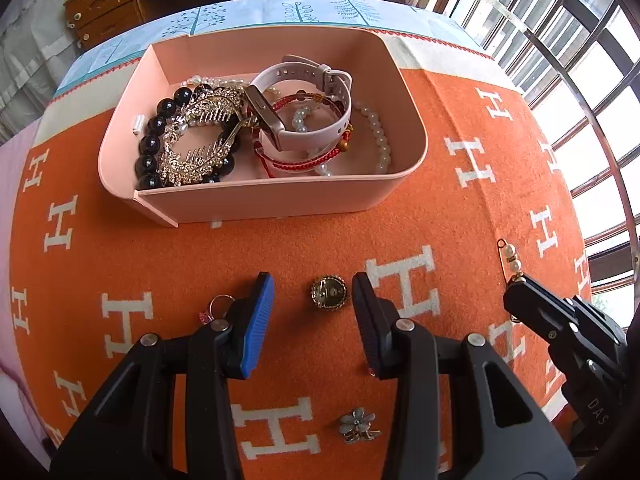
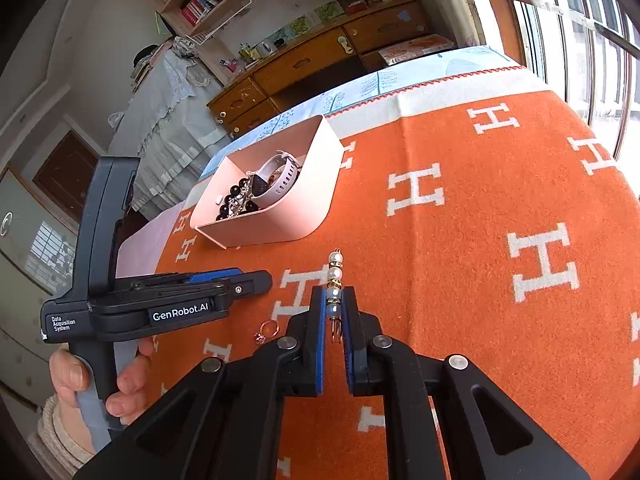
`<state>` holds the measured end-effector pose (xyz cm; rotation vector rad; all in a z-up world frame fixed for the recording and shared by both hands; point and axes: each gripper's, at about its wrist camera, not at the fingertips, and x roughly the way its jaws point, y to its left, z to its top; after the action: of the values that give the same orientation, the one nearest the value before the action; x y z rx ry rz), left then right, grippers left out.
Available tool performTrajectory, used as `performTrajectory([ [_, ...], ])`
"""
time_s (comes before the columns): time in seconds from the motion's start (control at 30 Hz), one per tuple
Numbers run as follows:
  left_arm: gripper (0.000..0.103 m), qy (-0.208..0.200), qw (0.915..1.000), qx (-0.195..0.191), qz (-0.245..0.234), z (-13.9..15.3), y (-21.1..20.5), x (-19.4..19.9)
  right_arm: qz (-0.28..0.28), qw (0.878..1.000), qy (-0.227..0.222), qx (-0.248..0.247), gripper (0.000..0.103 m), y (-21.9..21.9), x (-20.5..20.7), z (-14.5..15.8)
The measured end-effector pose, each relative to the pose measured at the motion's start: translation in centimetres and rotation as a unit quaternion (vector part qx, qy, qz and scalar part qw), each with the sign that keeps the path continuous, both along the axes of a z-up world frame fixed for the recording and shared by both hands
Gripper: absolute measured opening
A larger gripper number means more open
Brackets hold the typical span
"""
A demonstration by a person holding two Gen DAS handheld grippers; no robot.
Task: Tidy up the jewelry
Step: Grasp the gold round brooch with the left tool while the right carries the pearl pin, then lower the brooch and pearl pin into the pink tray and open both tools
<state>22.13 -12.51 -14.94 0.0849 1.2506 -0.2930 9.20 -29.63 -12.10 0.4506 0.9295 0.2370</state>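
Observation:
In the left wrist view a pink box (image 1: 280, 200) holds a pale watch (image 1: 304, 100), black beads (image 1: 150, 148), a gold comb (image 1: 200, 140) and pearl strands. My left gripper (image 1: 312, 280) is open, its pads either side of a round gold brooch (image 1: 329, 293) that lies on the orange blanket. A small ring (image 1: 216, 308) lies left of the blue pad, and a flower brooch (image 1: 357, 424) lies nearer the camera. My right gripper (image 2: 334, 292) is shut on a pearl pin (image 2: 335, 266), held above the blanket right of the left gripper (image 2: 256, 280). The pink box (image 2: 280, 224) stands beyond.
The orange blanket (image 1: 280, 248) with white H letters covers the table. A person's hand (image 2: 120, 380) holds the left gripper's handle. A wooden dresser (image 2: 304, 64) stands behind the table and barred windows (image 1: 560, 60) run along the right.

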Motion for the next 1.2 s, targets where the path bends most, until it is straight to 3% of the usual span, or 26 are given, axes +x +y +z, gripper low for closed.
performTrajectory([
  [0.23, 0.028, -0.007, 0.9993, 0.034, -0.011, 0.0, -0.7, -0.7, -0.004, 1.0, 0.007, 0.004, 0.008, -0.1, 0.0, -0.6],
  [0.3, 0.017, -0.007, 0.9993, 0.033, -0.014, 0.1, -0.8, -0.8, -0.005, 1.0, 0.009, 0.003, 0.007, 0.0, 0.0, -0.7],
  [0.63, 0.016, 0.003, 1.0, -0.005, 0.008, 1.4, 0.7, -1.4, -0.003, 1.0, 0.001, -0.01, 0.007, 0.8, -0.5, 0.6],
  [0.87, 0.016, -0.044, 0.9989, -0.013, 0.007, 7.4, 2.6, -3.0, 0.005, 1.0, -0.016, -0.018, 0.008, 1.9, -0.4, 4.1],
  [1.2, 0.016, -0.153, 0.9878, 0.001, 0.029, 19.7, 4.9, 0.7, 0.009, 0.996, -0.078, -0.038, 0.008, 3.6, 4.4, 15.5],
])
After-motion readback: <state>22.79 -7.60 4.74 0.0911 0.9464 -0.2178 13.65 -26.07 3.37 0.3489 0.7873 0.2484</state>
